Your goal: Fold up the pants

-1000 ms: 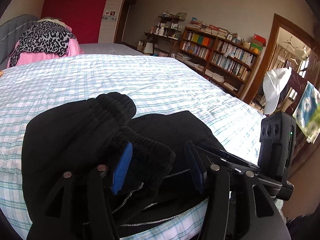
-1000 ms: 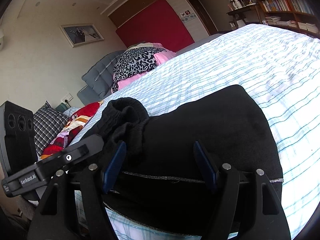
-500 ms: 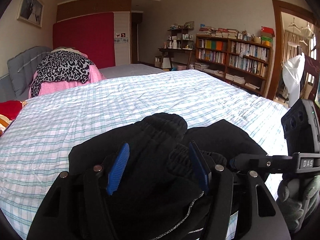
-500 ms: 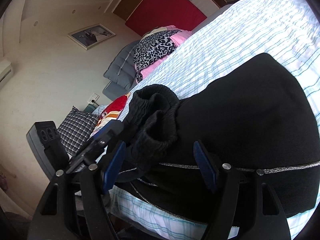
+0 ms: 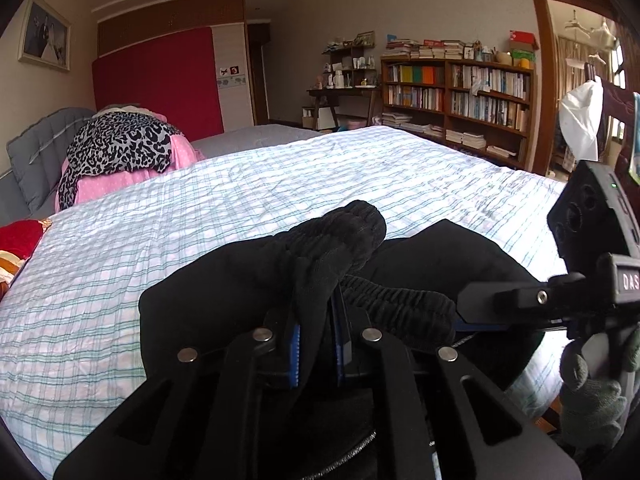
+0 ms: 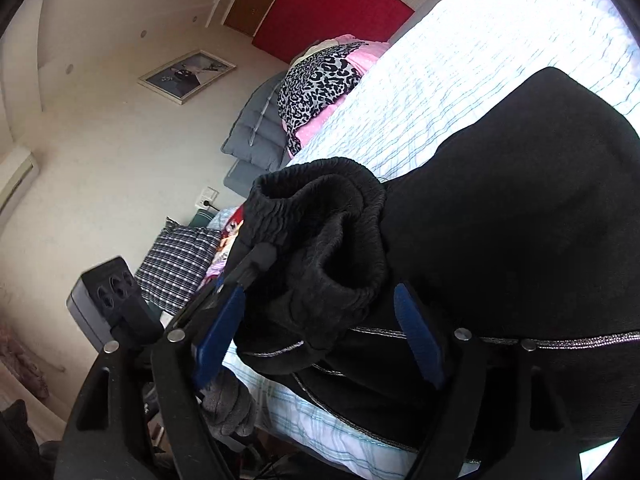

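Black pants (image 5: 256, 292) bunched on the near edge of a bed (image 5: 224, 208), ribbed cuff (image 5: 340, 236) raised above the rest of the fabric. Thin silvery stripe (image 6: 560, 342) along one seam, seen from the right wrist. Left tool (image 5: 316, 344) clenched on a fold of the pants just below that cuff, blue pads nearly meeting with cloth between. Right tool (image 6: 320, 332) released, blue pads wide apart on either side of the elastic cuff (image 6: 320, 224), not pressing it. Right tool also visible at the right of the left view, held by a gloved hand (image 5: 592, 392); a gloved hand (image 6: 228, 408) likewise low in the right view, beneath the left tool's body.

Bed covered by a white sheet with pale green and blue checks. At the head of the bed, a leopard-print cloth (image 5: 120, 146) over pink bedding (image 5: 120, 180), against a grey padded headboard (image 5: 28, 156). Checked pillow (image 6: 176, 264) beside the bed. Red wall panel (image 5: 160, 80) behind, framed photo (image 5: 44, 42) on the left wall. Bookshelf (image 5: 456, 100) full of books along the far wall, small cluttered desk (image 5: 344, 92) beside it. White cap (image 5: 580, 120) hanging near the doorway on the right.
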The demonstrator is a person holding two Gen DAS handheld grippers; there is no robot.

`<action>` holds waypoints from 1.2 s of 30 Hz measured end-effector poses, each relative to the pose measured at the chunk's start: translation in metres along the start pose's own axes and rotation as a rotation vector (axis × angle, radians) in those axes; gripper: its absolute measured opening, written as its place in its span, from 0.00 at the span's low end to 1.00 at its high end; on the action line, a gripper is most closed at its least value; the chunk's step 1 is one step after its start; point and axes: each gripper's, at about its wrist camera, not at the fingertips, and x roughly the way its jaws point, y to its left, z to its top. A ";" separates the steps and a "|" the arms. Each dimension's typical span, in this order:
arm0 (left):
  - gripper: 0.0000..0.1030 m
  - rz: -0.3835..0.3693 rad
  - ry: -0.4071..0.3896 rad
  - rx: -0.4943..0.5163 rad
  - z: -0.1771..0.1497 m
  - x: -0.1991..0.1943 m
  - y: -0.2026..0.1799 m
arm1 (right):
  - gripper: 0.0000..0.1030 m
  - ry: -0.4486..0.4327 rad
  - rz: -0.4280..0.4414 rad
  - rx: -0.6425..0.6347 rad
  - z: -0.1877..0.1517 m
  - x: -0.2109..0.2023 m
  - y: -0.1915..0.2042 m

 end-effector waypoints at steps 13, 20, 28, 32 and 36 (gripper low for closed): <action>0.11 -0.074 0.016 0.148 -0.047 -0.008 -0.025 | 0.91 0.036 -0.078 0.050 0.003 0.018 0.016; 0.16 -0.091 -0.008 0.143 -0.053 -0.010 -0.017 | 0.51 0.034 -0.294 -0.019 -0.002 0.038 0.022; 0.44 -0.087 -0.080 0.032 -0.053 -0.040 0.023 | 0.24 0.002 -0.263 -0.124 0.012 0.037 0.045; 0.56 -0.035 -0.108 -0.027 -0.057 -0.053 0.050 | 0.22 -0.024 -0.232 -0.185 0.025 0.039 0.068; 0.58 0.005 -0.096 -0.077 -0.063 -0.053 0.065 | 0.20 -0.062 -0.201 -0.245 0.038 0.035 0.091</action>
